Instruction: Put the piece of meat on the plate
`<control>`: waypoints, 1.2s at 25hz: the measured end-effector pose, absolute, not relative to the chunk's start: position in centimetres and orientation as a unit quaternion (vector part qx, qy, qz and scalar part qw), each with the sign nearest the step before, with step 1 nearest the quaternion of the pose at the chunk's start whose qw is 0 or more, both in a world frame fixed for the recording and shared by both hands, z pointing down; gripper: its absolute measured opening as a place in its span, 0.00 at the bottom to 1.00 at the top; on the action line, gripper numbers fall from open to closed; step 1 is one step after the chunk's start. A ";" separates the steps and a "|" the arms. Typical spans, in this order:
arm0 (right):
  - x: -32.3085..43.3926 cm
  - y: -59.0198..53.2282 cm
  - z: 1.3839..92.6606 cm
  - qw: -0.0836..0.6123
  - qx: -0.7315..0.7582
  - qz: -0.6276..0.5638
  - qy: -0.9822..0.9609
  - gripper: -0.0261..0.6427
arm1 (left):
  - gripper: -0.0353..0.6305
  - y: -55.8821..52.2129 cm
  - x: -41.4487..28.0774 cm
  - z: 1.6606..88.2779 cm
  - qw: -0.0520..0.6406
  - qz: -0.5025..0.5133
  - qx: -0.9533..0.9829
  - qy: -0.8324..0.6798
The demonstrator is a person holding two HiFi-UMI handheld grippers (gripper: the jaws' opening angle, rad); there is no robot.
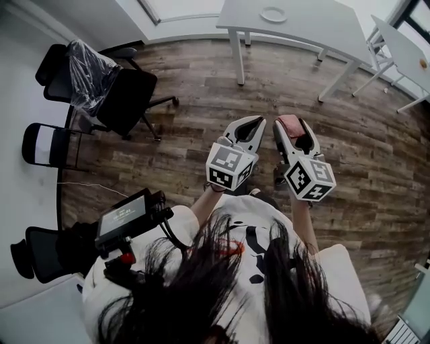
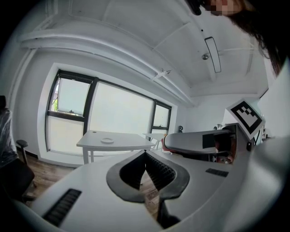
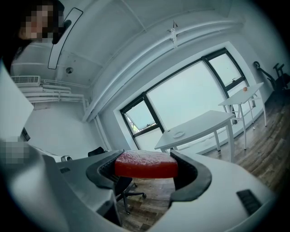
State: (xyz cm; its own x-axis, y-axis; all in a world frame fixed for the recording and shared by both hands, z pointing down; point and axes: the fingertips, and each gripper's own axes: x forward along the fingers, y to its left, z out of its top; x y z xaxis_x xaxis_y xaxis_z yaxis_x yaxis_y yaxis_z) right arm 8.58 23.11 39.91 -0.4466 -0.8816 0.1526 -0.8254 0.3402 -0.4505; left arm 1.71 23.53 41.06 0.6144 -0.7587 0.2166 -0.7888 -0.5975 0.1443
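Observation:
My right gripper (image 1: pixel 290 127) is shut on a red piece of meat (image 3: pixel 146 164), a flat slab clamped between its jaws; the meat (image 1: pixel 291 123) shows pinkish in the head view. My left gripper (image 1: pixel 250 126) hangs beside it, its jaws touching at the tips with nothing between them (image 2: pixel 145 154). A white plate (image 1: pixel 273 14) lies on the white table (image 1: pixel 316 27) across the room, well ahead of both grippers. That plate (image 2: pixel 107 140) is small in the left gripper view, and the plate (image 3: pixel 179 134) also shows on the table in the right gripper view.
Wooden floor (image 1: pixel 201 87) lies between me and the table. Black office chairs (image 1: pixel 111 87) stand at the left, one wrapped in plastic. A second white table (image 1: pixel 406 50) stands at the right. A small monitor rig (image 1: pixel 124 218) sits near my left side.

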 end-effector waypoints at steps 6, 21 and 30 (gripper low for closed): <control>7.7 18.9 40.2 0.054 -0.522 -0.246 0.815 0.51 | 0.06 19.1 0.9 41.0 0.115 0.068 0.893 -0.430; 3.6 7.2 40.3 0.049 -0.540 -0.261 0.799 0.51 | 0.06 7.3 -3.4 40.6 0.119 0.070 0.903 -0.406; 0.6 1.9 40.1 0.053 -0.562 -0.254 0.785 0.51 | 0.06 1.6 -6.6 40.5 0.113 0.071 0.917 -0.376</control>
